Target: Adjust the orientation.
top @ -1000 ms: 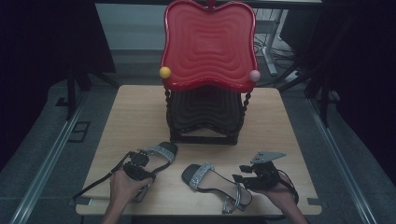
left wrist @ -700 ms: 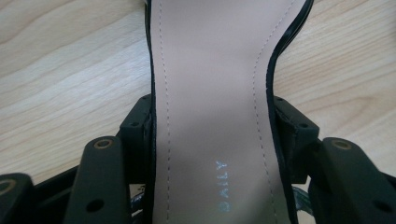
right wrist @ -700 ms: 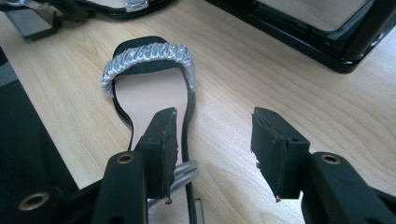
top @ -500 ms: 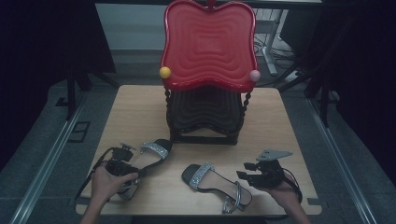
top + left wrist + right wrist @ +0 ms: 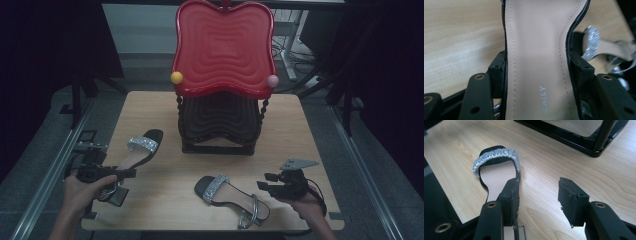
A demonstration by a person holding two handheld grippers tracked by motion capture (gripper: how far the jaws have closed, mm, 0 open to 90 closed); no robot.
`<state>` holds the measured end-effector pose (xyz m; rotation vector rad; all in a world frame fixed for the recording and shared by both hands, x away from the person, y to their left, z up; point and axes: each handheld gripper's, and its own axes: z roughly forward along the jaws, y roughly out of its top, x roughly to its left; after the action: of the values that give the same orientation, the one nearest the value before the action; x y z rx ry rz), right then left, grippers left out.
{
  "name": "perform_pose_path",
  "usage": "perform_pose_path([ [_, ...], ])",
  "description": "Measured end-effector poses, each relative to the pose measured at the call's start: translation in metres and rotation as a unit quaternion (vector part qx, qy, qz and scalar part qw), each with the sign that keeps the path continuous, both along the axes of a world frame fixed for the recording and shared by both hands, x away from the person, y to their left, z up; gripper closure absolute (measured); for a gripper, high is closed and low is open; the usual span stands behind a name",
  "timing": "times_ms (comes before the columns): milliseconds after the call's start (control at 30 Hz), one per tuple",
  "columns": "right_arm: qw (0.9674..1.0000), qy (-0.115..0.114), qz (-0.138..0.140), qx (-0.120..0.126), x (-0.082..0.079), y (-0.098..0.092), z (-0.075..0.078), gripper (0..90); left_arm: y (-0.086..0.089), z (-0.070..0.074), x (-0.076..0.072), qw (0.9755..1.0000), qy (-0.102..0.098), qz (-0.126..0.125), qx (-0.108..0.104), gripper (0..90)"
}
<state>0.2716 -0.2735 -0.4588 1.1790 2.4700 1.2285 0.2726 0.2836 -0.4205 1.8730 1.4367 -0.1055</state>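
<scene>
table (image 5: pixel 150 105): wood | on it: sandal (image 5: pixel 231 194), black rack (image 5: pixel 220 127)

Table (image 5: pixel 150 107): light wood-grain top, rectangular, on a dark frame. Floor (image 5: pixel 45 145): grey, with metal rails (image 5: pixel 57 172) running along both sides of the table. Rack (image 5: pixel 220 127): black, ribbed, twisted posts, standing at the table's far middle. Tray (image 5: pixel 223 47): red, wavy-edged, concentric ridges, tilted upright on top of the rack; a yellow ball (image 5: pixel 176 77) at its left lower corner, a pink ball (image 5: pixel 272 81) at its right. Wall panel (image 5: pixel 137 27): pale grey, behind the table. Surroundings: dark curtains at both sides, cables (image 5: pixel 290 50) on the floor behind. Light: dim, even.
</scene>
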Motion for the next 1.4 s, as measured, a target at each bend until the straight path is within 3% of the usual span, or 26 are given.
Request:
perform_pose_path([
  [500, 0.9993, 0.005, -0.033, 0.018, 0.006, -0.021, -0.001, 51.2, 0.025, 0.024, 0.014, 0.9967, -0.035, 0.034, -0.065, 42.5],
  [700, 0.9992, 0.006, -0.036, 0.015, 0.007, -0.021, -0.003, 51.3, 0.024, 0.046, 0.025, 0.9943, -0.051, 0.035, -0.087, 42.5],
  [733, 0.9992, 0.005, -0.037, 0.016, 0.007, -0.021, -0.003, 51.3, 0.022, 0.058, 0.029, 0.9939, -0.060, 0.035, -0.086, 42.4],
  [767, 0.9992, 0.006, -0.037, 0.017, 0.007, -0.020, -0.003, 51.3, 0.022, 0.058, 0.029, 0.9939, -0.060, 0.035, -0.086, 42.4],
  [867, 0.9992, 0.006, -0.035, 0.019, 0.007, -0.020, -0.003, 51.3, 0.017, 0.091, 0.037, 0.9926, -0.080, 0.033, -0.085, 42.4],
  [1067, 0.9990, 0.008, -0.037, 0.023, 0.007, -0.022, -0.003, 51.3, 0.007, 0.139, 0.048, 0.9894, -0.111, 0.031, -0.089, 42.4],
  [1100, 0.9990, 0.008, -0.037, 0.023, 0.007, -0.022, -0.003, 51.3, 0.007, 0.139, 0.048, 0.9894, -0.111, 0.031, -0.089, 42.5],
  [1133, 0.9990, 0.009, -0.038, 0.022, 0.007, -0.023, -0.003, 51.3, 0.003, 0.152, 0.052, 0.9882, -0.119, 0.029, -0.092, 42.5],
  [1167, 0.9990, 0.009, -0.038, 0.022, 0.007, -0.023, -0.003, 51.3, 0.003, 0.152, 0.052, 0.9882, -0.119, 0.029, -0.092, 42.5],
  [1200, 0.9989, 0.011, -0.041, 0.023, 0.007, -0.024, -0.003, 51.3, -0.002, 0.164, 0.056, 0.9873, -0.123, 0.026, -0.097, 42.5],
  [1233, 0.9989, 0.011, -0.041, 0.023, 0.007, -0.024, -0.003, 51.3, -0.002, 0.164, 0.056, 0.9873, -0.123, 0.026, -0.097, 42.4],
  [1400, 0.9990, 0.008, -0.039, 0.021, 0.008, -0.024, -0.004, 51.3, -0.018, 0.190, 0.067, 0.9859, -0.136, 0.013, -0.097, 42.5],
])
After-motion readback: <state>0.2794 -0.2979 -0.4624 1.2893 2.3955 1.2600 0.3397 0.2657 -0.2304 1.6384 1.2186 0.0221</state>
